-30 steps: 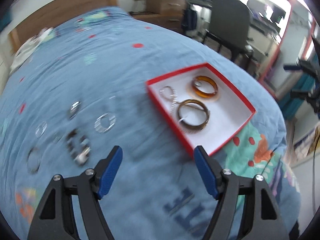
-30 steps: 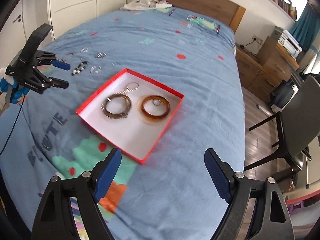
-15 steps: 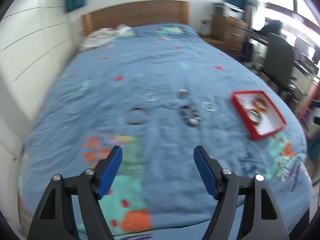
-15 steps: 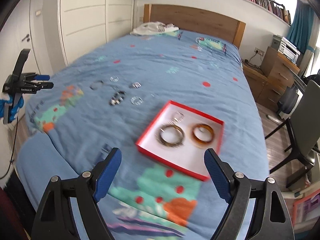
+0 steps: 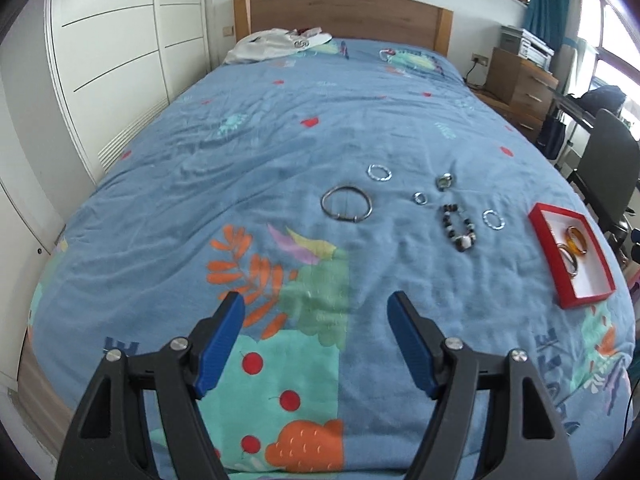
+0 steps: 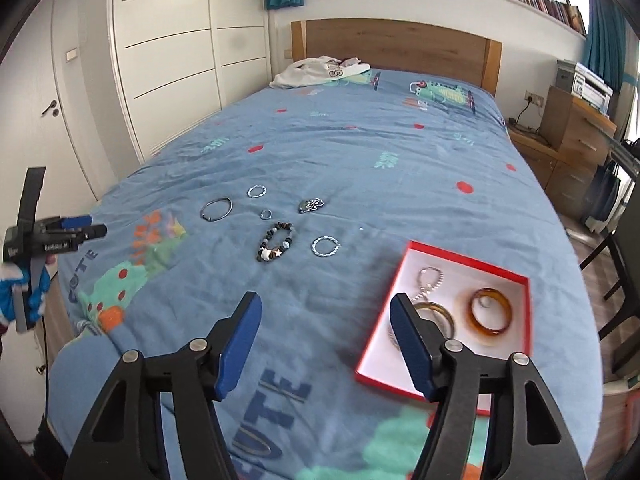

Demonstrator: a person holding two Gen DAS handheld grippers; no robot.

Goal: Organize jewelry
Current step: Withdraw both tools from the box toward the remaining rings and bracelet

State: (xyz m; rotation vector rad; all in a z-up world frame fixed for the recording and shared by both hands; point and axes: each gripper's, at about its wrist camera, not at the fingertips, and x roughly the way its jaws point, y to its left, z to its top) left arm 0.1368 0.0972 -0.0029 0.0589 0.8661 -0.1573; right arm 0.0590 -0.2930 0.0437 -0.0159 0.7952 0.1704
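Note:
Loose jewelry lies on the blue bedspread: a thin metal bangle (image 5: 346,204), a beaded bracelet (image 5: 458,229), twisted silver rings (image 5: 379,172) and a dark pendant (image 5: 445,181). A red box (image 5: 560,280) with a white inside holds an amber bangle (image 6: 490,317), a brown bangle and a silver chain (image 6: 430,278). My left gripper (image 5: 315,314) hangs open over the near bed end, nothing between its fingers. My right gripper (image 6: 325,312) has its jaws closing on nothing, left of the red box (image 6: 516,280). The left gripper (image 6: 60,230) also shows at the far left.
A white garment (image 6: 320,70) lies by the wooden headboard (image 6: 396,48). White wardrobe doors (image 6: 168,64) line the left side. A wooden dresser (image 6: 580,136) and a dark chair (image 5: 608,168) stand to the right of the bed.
Both grippers have pulled back from the red box toward the foot of the bed, so the whole bed shows. The right gripper's jaws have narrowed; the left ones have kept their width.

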